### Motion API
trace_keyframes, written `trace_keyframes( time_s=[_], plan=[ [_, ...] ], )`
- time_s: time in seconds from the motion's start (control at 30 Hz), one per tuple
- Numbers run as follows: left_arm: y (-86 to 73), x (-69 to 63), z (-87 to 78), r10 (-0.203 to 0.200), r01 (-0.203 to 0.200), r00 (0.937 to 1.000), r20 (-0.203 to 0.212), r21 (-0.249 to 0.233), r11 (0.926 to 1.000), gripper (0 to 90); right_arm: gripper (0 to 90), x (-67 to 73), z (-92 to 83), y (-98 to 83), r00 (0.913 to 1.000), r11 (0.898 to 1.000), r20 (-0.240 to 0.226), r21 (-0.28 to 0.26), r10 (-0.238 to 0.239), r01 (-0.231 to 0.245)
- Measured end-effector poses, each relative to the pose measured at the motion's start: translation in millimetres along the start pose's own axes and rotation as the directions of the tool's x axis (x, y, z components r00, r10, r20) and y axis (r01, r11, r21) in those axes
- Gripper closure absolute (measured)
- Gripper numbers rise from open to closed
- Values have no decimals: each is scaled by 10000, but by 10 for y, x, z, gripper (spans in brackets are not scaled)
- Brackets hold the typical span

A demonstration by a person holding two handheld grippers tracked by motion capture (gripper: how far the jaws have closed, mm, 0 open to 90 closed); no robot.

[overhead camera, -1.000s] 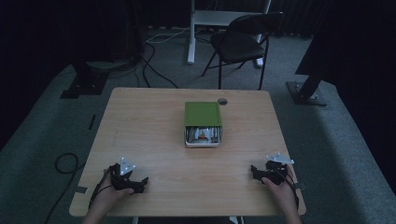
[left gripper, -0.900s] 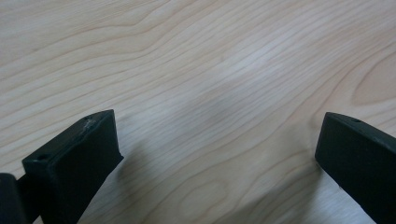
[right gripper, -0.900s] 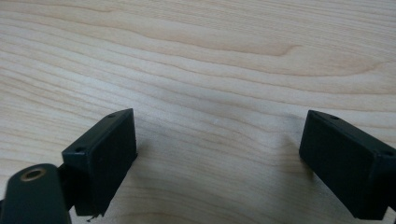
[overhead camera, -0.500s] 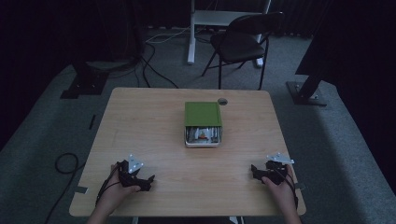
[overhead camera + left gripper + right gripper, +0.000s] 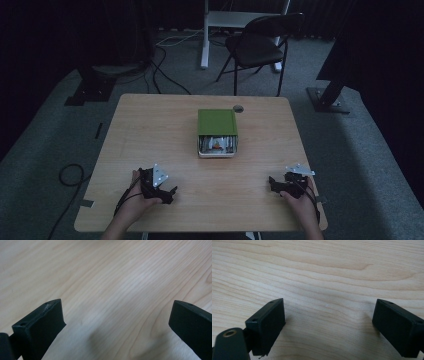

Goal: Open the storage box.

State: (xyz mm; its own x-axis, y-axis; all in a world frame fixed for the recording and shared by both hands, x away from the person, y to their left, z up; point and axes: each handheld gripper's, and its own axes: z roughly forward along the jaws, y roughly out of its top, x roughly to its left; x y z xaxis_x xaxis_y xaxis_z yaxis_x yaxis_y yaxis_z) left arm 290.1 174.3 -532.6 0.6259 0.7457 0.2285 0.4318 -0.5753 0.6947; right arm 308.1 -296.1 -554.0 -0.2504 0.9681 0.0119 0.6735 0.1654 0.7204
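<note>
Presently, my left black two-jaw gripper (image 5: 169, 192) and right black two-jaw gripper (image 5: 274, 183) rest released on the pale wooden table (image 5: 150, 135). Ahead, between them: green-lidded rectangular box (image 5: 216, 132), well apart from both.

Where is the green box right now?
In the high view, the green box sits mid-table toward the far edge, beside a small round hole.

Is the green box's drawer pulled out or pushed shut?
Partly out: the green box shows its drawer sticking out toward the person, contents exposed.
</note>
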Motion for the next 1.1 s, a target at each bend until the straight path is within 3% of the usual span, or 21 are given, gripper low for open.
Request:
trace_keyframes(
  time_s=[0.1,0.27,0.43,0.57,0.7,0.73,0.8,0.97,1.07,1.1],
  plan=[
    [45,-38,17,157,-157,9999,-7,-127,9998,5,106,0,0,0,10000,10000,0,-2,-3,3],
    [166,-145,65,766,-769,9970,-110,-263,9967,4,106,0,1,0,10000,10000,2,-12,-5,5],
    [251,-244,111,1454,-1456,9892,-169,-109,9893,4,107,0,1,-1,10000,10000,5,-11,-4,4],
    [324,-323,142,1744,-1745,9847,-63,-247,9844,4,106,0,1,-1,10000,10000,5,-10,-8,8],
    [397,-390,187,2296,-2297,9733,-73,-388,9725,5,106,0,1,-1,10000,10000,3,-15,-7,7],
    [397,-390,187,2296,-2297,9733,-73,-388,9725,5,106,0,1,-1,10000,10000,3,-15,-7,7],
    [452,-450,212,2569,-2570,9664,-92,-600,9646,5,106,0,1,-1,10000,10000,3,-14,-5,5],
    [538,-536,261,2894,-2895,9571,-131,-793,9539,5,107,-1,0,-1,10000,10000,2,-13,-3,3],
    [578,-573,282,2945,-2936,9557,-46,-932,9514,5,107,-1,0,-1,10000,10000,1,-14,-1,1],
    [591,-586,287,3100,-3091,9507,-47,-901,9468,5,107,-1,0,-1,10000,10000,0,-14,-1,1]
  ],
)
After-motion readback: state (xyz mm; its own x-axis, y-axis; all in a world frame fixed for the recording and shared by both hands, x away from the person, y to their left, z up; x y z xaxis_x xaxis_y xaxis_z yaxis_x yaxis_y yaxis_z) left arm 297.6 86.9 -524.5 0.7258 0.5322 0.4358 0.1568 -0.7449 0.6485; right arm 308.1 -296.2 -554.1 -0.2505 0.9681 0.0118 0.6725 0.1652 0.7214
